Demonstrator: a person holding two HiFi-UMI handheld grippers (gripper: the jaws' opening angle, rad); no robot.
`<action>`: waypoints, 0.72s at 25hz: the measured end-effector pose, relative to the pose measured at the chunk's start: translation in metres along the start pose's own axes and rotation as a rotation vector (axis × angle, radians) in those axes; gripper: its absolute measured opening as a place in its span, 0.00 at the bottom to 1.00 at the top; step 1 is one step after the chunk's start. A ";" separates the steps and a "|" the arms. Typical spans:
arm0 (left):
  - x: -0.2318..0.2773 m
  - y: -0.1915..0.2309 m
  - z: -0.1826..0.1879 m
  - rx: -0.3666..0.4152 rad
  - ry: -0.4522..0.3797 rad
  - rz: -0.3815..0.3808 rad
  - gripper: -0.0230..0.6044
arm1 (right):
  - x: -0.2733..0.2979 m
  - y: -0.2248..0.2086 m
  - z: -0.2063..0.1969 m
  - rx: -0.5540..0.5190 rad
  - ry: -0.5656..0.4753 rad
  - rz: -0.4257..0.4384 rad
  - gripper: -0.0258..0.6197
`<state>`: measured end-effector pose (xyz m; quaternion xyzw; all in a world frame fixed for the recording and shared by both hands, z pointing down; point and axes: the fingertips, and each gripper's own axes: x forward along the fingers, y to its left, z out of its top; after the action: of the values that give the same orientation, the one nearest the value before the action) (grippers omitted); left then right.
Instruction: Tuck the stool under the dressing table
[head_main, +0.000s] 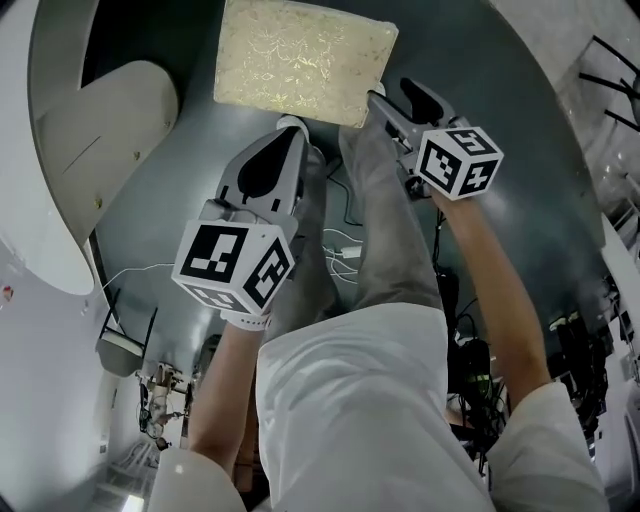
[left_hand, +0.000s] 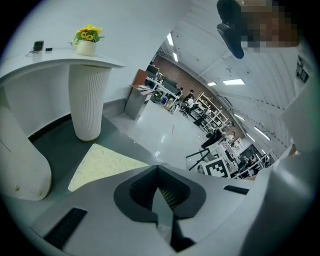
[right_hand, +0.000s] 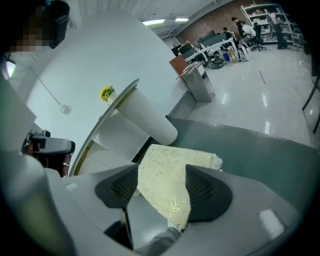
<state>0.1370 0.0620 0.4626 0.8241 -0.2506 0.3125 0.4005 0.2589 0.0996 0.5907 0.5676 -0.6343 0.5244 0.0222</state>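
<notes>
The stool (head_main: 300, 60), a low seat with a cream, gold-patterned cushion, stands on the dark floor ahead of me. The white dressing table (head_main: 40, 200) curves along the left. Its top (left_hand: 60, 62) rests on a ribbed white pedestal (left_hand: 89, 105) and carries a pot of yellow flowers (left_hand: 86, 40). My left gripper (head_main: 290, 135) is shut and empty, short of the stool's near edge; the cushion (left_hand: 100, 165) lies to its left. My right gripper (head_main: 395, 95) is open by the stool's near right corner. The cushion (right_hand: 170, 175) shows between its jaws (right_hand: 162, 182), with no pad pressing on it.
My legs in grey trousers (head_main: 390, 230) stand between the grippers. White cables (head_main: 340, 250) lie on the dark round floor mat (head_main: 180, 230). A rounded white part of the table (head_main: 110, 120) sits left of the stool. A grey bin (left_hand: 136, 100) and office desks lie beyond.
</notes>
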 end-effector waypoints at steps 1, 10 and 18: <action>0.001 0.002 -0.005 -0.008 0.009 0.005 0.05 | 0.005 -0.005 -0.008 0.016 0.011 -0.004 0.49; 0.023 0.023 -0.020 -0.126 0.012 0.035 0.05 | 0.044 -0.066 -0.064 0.077 0.119 -0.103 0.62; 0.052 0.087 -0.049 -0.250 0.024 0.142 0.05 | 0.095 -0.084 -0.098 0.079 0.222 -0.095 0.70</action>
<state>0.0985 0.0453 0.5672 0.7441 -0.3404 0.3163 0.4800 0.2324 0.1171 0.7479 0.5359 -0.5790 0.6072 0.0948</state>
